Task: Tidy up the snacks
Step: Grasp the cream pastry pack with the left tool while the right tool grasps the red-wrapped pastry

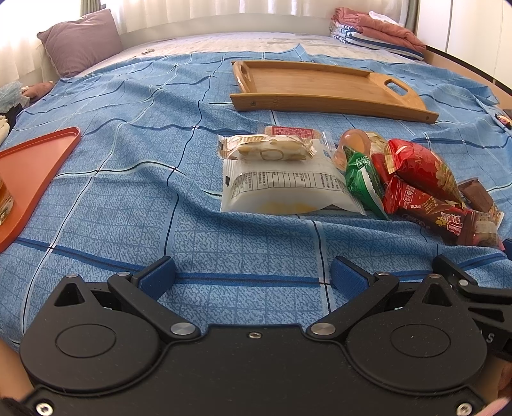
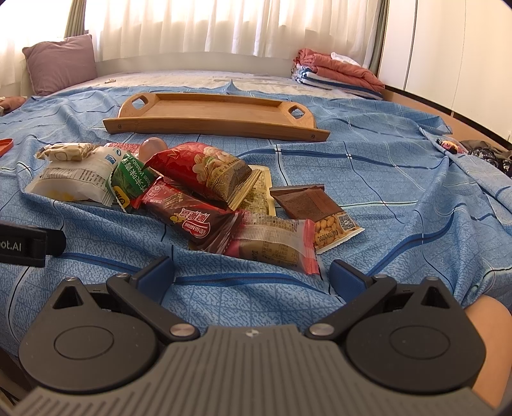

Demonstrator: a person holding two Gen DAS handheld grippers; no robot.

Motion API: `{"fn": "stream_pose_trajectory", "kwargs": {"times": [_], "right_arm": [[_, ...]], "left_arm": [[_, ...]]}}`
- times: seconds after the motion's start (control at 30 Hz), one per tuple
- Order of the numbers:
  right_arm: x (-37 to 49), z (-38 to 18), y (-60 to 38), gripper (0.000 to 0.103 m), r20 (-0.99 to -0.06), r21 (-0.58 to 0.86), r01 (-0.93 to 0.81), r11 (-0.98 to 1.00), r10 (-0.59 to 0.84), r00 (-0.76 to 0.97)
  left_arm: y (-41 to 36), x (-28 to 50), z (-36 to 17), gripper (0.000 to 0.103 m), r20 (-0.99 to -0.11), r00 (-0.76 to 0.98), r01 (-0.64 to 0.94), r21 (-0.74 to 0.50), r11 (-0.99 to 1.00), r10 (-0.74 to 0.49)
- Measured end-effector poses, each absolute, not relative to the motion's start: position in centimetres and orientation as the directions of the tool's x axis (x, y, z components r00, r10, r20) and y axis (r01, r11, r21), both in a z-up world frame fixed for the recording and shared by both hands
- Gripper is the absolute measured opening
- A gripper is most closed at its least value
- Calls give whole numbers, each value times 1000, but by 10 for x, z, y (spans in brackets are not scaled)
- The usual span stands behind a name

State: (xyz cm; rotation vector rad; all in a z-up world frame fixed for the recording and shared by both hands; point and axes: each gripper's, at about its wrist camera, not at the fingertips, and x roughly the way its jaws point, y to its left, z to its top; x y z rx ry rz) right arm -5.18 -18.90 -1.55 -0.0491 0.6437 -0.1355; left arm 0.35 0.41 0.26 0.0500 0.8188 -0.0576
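Observation:
A heap of snack packets lies on the blue checked bedspread (image 1: 128, 192). A white pouch (image 1: 284, 188) carries a small beige bar (image 1: 268, 148); beside them sit a green packet (image 1: 364, 179) and red bags (image 1: 419, 169). In the right wrist view the red nut bag (image 2: 204, 166) tops a dark red bar (image 2: 188, 217), a pink-edged packet (image 2: 272, 243) and a brown peanut packet (image 2: 316, 208). An empty wooden tray (image 1: 320, 86) (image 2: 217, 112) lies beyond the heap. My left gripper (image 1: 252, 275) is open, short of the white pouch. My right gripper (image 2: 252, 272) is open just before the pink-edged packet.
An orange tray (image 1: 35, 166) with a glass on it sits at the left. A purple pillow (image 1: 80, 41) and folded blankets (image 1: 377, 28) lie at the far end of the bed. The left gripper's body (image 2: 25, 243) shows at the right wrist view's left edge.

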Motion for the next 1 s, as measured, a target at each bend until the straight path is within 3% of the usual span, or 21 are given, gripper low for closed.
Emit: {"fn": "stream_pose_trajectory", "kwargs": {"times": [0.3, 0.47, 0.6, 0.73, 0.83, 1.0], "right_arm": [[-56, -19, -182, 103, -556, -135, 118, 984, -174, 813], [-42, -8, -200, 103, -662, -36, 74, 997, -80, 745], [-40, 1, -206, 103, -683, 2, 34, 999, -23, 730], [-47, 8, -210, 102, -627, 30, 79, 996, -43, 778], [-51, 13, -216, 97, -573, 40, 138, 990, -91, 815], [-46, 13, -224, 77, -584, 64, 161, 985, -94, 806]], "left_arm": [[6, -2, -1, 103, -697, 715, 126, 53, 991, -54], [10, 2, 3, 103, -716, 694, 125, 26, 992, -69], [10, 4, 13, 90, -688, 719, 152, 17, 988, -99], [9, 5, 23, 90, -645, 754, 159, -6, 987, -126], [8, 10, 29, 90, -609, 781, 148, -33, 988, -137], [10, 23, 39, 81, -565, 819, 110, -25, 994, -105]]}}
